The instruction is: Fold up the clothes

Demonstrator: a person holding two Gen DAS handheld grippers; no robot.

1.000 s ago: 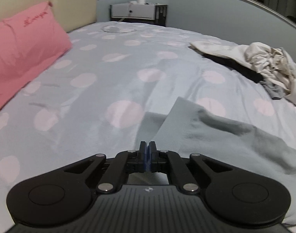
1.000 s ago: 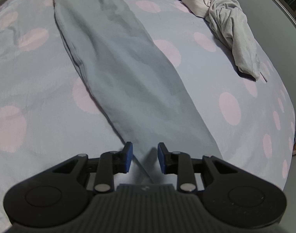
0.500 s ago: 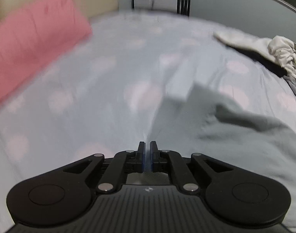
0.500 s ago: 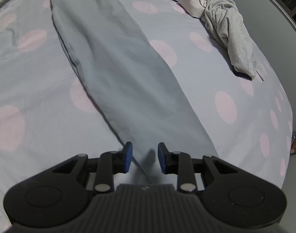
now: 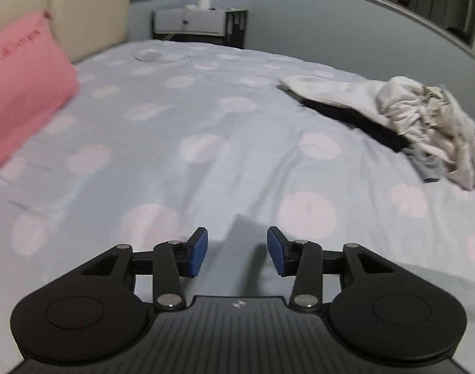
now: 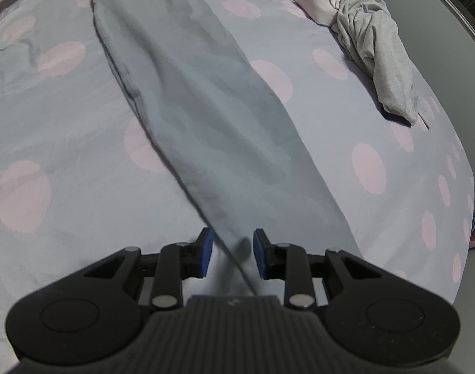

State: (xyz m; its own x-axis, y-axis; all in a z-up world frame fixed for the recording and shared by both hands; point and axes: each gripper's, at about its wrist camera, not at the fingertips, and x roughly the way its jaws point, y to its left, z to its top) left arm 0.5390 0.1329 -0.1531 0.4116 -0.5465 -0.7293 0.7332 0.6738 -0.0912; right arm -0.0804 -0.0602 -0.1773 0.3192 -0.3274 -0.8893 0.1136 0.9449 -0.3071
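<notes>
Left gripper (image 5: 237, 251): jaws spread wide, blue pads (image 5: 197, 251) well apart, nothing held. Positioned low over the bed sheet (image 5: 181, 118), pale grey with pink dots. Between the fingers, a grey corner of fabric rising from the sheet; not touched by either pad. Image somewhat blurred, so the exact identity of that corner cannot be confirmed.

Right gripper (image 6: 231, 251): jaws partly open, pads clear of one another. Near end of the grey garment (image 6: 206, 109) lying in the gap between the fingers, its left edge running under the tool body; whether either pad contacts the cloth cannot be told. No firm grip visible.

Grey garment: long, narrow, laid flat on the sheet, extending from the right gripper away toward the far end of the bed, with shallow creases and a seam along its left edge.

Farther off, to the right in both views: pile of clothes (image 5: 424, 115) (image 6: 371, 37), crumpled, light beige and grey over a black item, well apart from the grey garment.

Far left in the left wrist view: pink pillow (image 5: 22, 87) against a cream headboard (image 5: 90, 9). Beyond the bed: nightstand (image 5: 200, 23) against the wall.
</notes>
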